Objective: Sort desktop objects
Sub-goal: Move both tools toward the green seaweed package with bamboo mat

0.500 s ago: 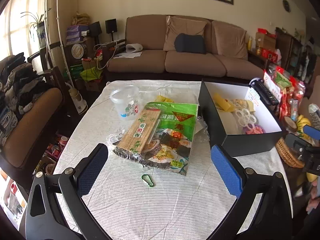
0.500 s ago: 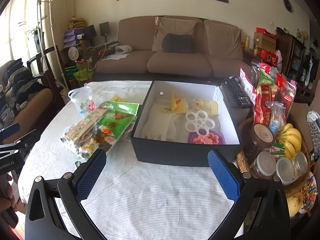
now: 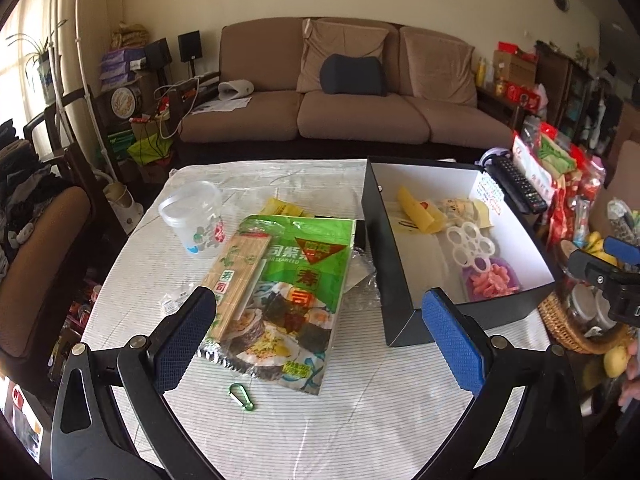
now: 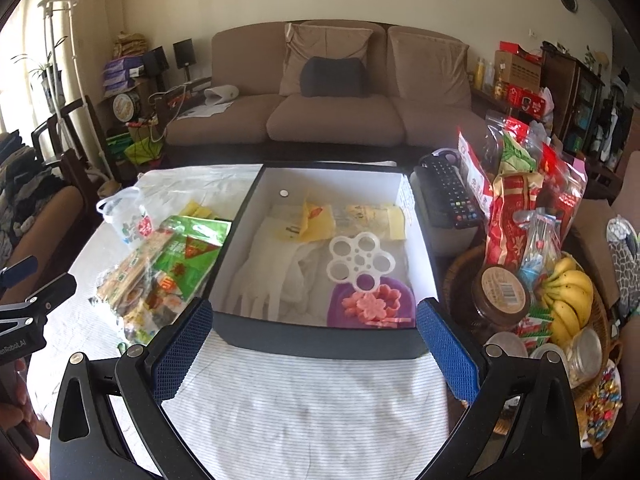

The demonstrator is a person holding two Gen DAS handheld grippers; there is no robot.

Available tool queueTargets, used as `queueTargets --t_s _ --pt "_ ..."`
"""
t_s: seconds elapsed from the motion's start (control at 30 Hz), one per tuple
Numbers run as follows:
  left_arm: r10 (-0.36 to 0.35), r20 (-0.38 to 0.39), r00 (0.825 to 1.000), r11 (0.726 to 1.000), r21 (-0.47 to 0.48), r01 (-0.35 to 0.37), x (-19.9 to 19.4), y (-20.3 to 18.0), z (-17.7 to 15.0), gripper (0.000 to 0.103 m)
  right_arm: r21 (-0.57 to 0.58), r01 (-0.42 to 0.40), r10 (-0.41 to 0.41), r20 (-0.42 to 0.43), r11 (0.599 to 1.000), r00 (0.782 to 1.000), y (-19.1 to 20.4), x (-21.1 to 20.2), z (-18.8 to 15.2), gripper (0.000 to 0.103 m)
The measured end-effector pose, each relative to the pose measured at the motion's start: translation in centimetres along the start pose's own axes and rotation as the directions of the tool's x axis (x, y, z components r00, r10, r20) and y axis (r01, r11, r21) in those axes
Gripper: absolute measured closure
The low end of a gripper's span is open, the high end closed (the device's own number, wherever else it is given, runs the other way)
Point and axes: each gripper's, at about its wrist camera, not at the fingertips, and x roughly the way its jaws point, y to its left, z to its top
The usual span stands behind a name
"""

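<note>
both claws gaping, green carabiner (image 3: 241,396) only in left view, bananas (image 4: 568,300) only in right

Daylight from left, perhaps overexposed; fisheye-warped edges, sharp centre.

Glossy plastic sushi packet (image 3: 298,300), slatted bamboo mat (image 3: 236,276), clear plastic tub (image 3: 196,216), matt black cardboard box (image 4: 320,346), striped cloth tablecloth (image 4: 312,408).

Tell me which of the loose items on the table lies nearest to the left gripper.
The small green carabiner, on the striped cloth just ahead of the open left gripper. The sushi seaweed pack and clear plastic cup lie farther off.
</note>
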Motion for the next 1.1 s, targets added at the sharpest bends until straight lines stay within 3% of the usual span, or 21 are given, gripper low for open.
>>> queueTargets --t_s 0.37,0.63,0.83,1.1 --pt "-0.058 -0.055 0.997 0.995 0.073 0.062 8.0 -8.3 2.3 0.0 0.035 0.021 -0.02 -0.044 0.999 0.999 -5.8 6.3 1.7 0.0" --pt "-0.06 -0.074 0.995 0.993 0.1 0.068 11.3 -10.8 2.5 0.0 0.066 0.0 0.004 -0.057 0.998 0.998 -8.3 9.3 1.8 0.0" --pt "-0.057 -0.073 0.996 0.995 0.078 0.063 11.1 -8.5 1.6 0.0 0.09 -0.054 0.059 -0.048 0.994 0.997 -7.9 9.6 1.3 0.0" --pt "0.001 -0.089 0.996 0.997 0.079 0.007 9.1 0.2 -1.6 0.0 0.046 -0.18 0.182 -0.049 0.983 0.982 -1.8 8.2 0.3 0.0"
